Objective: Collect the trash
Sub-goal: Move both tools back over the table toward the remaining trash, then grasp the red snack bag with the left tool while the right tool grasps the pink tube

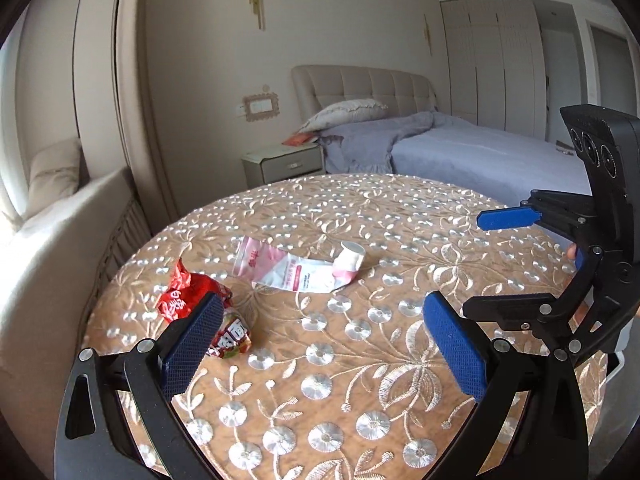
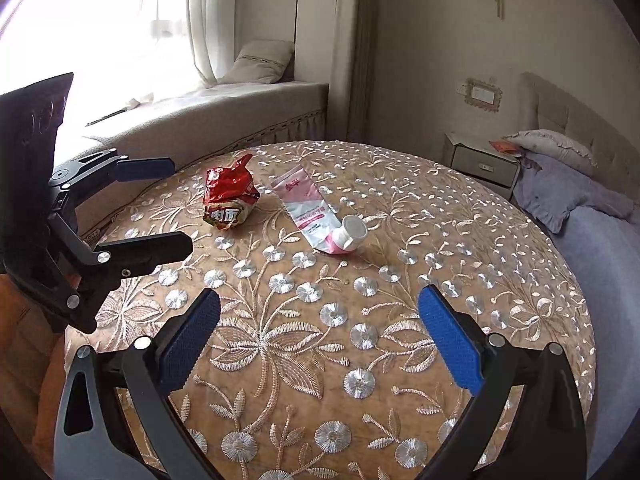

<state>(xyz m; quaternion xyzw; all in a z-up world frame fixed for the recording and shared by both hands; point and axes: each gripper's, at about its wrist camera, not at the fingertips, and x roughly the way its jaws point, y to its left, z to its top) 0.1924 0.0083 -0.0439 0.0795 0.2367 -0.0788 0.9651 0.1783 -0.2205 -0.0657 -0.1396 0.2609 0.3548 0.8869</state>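
My round worktop [image 2: 400, 184] wears a tan cloth embroidered with silver flowers. On it a crumpled red snack wrapper [image 2: 228, 196] lies near a flattened pink-and-white tube [image 2: 316, 216]. My left gripper [image 1: 320, 344] and right gripper [image 2: 320, 340] hover over it, both spread wide and holding nothing. Beyond: a bed [image 1: 460, 148], nightstand [image 1: 284, 164], and cushioned window seat [image 2: 224, 108]

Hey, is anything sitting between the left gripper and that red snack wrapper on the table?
Nothing visible blocks it. The left gripper is open above the embroidered tablecloth, and the red snack wrapper lies just past its left fingertip. The pink tube lies farther off, apart.
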